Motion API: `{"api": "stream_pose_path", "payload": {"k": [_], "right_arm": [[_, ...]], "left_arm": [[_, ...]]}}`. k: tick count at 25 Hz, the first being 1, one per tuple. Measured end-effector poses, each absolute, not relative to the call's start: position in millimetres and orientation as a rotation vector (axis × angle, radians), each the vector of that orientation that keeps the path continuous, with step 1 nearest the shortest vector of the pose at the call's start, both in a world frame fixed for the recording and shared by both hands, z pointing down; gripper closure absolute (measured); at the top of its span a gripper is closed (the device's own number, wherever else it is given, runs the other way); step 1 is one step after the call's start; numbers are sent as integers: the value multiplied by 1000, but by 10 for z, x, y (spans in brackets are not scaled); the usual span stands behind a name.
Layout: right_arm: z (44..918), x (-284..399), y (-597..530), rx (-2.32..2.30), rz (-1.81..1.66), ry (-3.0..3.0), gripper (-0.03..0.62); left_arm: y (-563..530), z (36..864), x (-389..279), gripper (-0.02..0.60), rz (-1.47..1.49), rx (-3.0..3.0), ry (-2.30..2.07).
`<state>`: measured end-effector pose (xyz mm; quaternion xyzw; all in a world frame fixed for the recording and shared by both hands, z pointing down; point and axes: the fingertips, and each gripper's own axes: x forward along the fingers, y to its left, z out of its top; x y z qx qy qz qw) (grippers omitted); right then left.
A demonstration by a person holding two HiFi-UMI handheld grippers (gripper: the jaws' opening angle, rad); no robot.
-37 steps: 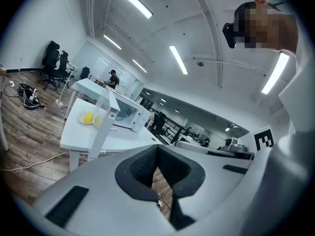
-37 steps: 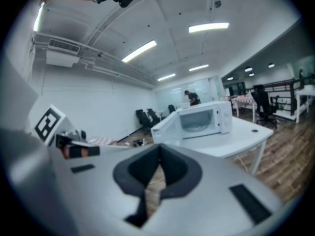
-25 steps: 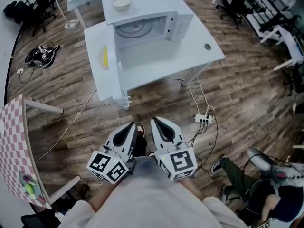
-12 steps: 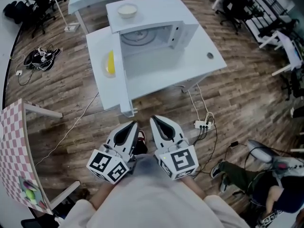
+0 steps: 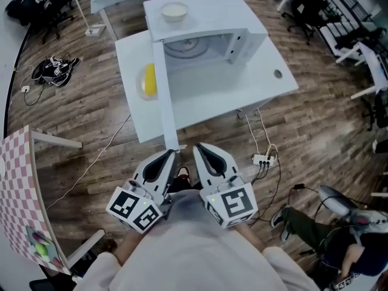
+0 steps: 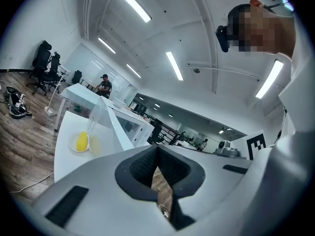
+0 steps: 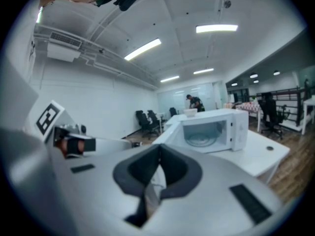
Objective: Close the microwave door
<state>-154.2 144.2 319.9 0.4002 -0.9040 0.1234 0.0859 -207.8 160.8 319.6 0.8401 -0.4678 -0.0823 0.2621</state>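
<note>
Hanging low at six o'clock, the left gripper point(image 5: 170, 157) and right gripper point(image 5: 197, 150) sit side by side, both sets of fingers point(image 6: 142, 168) clenched on nothing. Up at twelve o'clock the microwave point(image 5: 209, 32) stands on the white tabletop point(image 5: 260, 86), its door point(image 5: 165, 96) wide open, free edge pointing to six o'clock. A bowl point(image 5: 174, 11) tops the microwave; a yellow item point(image 5: 149, 80) lies at nine o'clock of the door.

Microwave point(image 5: 213, 18) door point(image 5: 164, 96) open, bowl point(image 5: 174, 11) on top
</note>
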Motion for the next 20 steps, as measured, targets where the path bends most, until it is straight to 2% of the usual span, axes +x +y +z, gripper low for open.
{"api": "stream_pose_path", "payload": {"k": [11, 20], "right_arm": [[3278, -1637, 1342, 1188, 417, -2689, 572], [3381, -1683, 1250, 1153, 447, -2683, 572]], "left_arm": [[1495, 3361, -2466, 566, -173, 2208, -1362], [1465, 3613, -2467, 566, -108, 2161, -1333]]}}
